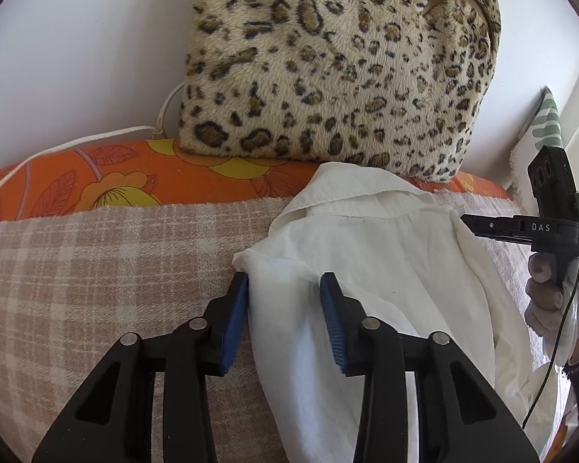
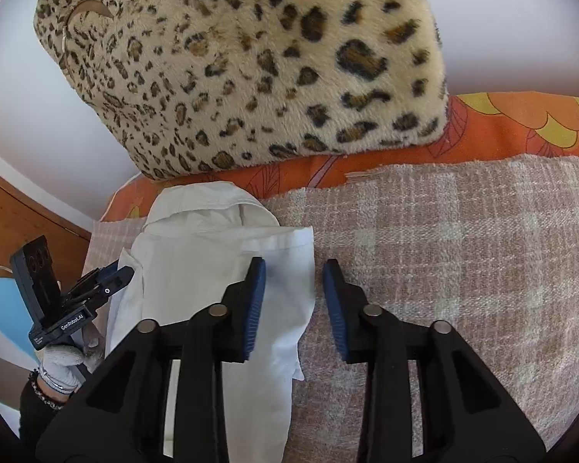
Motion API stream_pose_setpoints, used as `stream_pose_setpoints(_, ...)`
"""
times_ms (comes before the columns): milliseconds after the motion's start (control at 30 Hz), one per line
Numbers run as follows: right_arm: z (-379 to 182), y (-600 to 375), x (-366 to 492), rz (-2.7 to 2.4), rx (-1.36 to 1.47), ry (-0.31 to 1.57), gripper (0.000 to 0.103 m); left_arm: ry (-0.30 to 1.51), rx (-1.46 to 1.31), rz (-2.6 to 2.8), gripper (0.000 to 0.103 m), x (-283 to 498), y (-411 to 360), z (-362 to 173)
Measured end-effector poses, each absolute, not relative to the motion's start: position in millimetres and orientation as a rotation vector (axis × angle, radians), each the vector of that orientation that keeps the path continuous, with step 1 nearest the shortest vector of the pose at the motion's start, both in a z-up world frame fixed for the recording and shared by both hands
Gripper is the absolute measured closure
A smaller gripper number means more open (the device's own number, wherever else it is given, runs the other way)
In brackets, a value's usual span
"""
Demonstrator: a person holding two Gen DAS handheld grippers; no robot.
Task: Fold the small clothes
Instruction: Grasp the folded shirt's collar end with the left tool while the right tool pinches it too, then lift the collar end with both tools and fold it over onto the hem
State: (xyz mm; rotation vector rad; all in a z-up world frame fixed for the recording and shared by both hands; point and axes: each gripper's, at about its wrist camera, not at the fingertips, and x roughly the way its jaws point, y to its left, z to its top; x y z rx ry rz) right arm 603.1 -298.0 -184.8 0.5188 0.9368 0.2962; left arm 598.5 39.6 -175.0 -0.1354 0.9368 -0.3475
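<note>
A white collared shirt [image 1: 386, 239] lies on the plaid blanket, collar toward the leopard cushion. In the left wrist view my left gripper [image 1: 283, 277] is at its left shoulder, and a raised fold of the cloth fills the gap between the blue pads [image 1: 235, 320], which press on it. In the right wrist view the shirt [image 2: 197, 254] lies to the left with a sleeve folded across it. My right gripper [image 2: 294, 266] stands open over the sleeve's right edge, one pad above the cloth and one above the blanket. From the left wrist view, the right gripper [image 1: 468, 225] is at the shirt's right side.
A leopard-print cushion [image 1: 339, 65] leans on the wall behind the shirt, over an orange flowered sheet [image 1: 108, 177]. The pink plaid blanket [image 2: 463, 254] covers the bed. A white cable [image 1: 96, 139] runs along the wall at left. Gloved hands [image 1: 559, 308] hold both grippers.
</note>
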Motion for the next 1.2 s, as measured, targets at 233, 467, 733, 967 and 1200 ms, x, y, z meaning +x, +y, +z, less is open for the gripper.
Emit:
stream_pose_setpoints(233, -166, -269, 614, 0.233, 0.328, 0.904, 0.099, 0.924, -0.161, -0.359, 0.095, 602, 40, -175)
stream_pose_setpoints(467, -184, -285, 618, 0.298, 0.463, 0.979, 0.089, 0.946, -0.206, -0.369, 0.083, 609, 43, -176)
stream_pose_setpoints(733, -169, -273, 609, 0.291, 0.375, 0.924, 0.098, 0.927, -0.207, -0.395, 0.098, 610, 37, -169)
stream_pose_setpoints(967, -133, -270, 599, 0.298, 0.338, 0.855, 0.099, 0.859, -0.207, -0.424, 0.099, 603, 35, -137)
stream_pose_setpoints(1200, -104, -268, 580, 0.316, 0.333, 0.802, 0.099, 0.799, -0.2, -0.455, 0.099, 588, 30, -109)
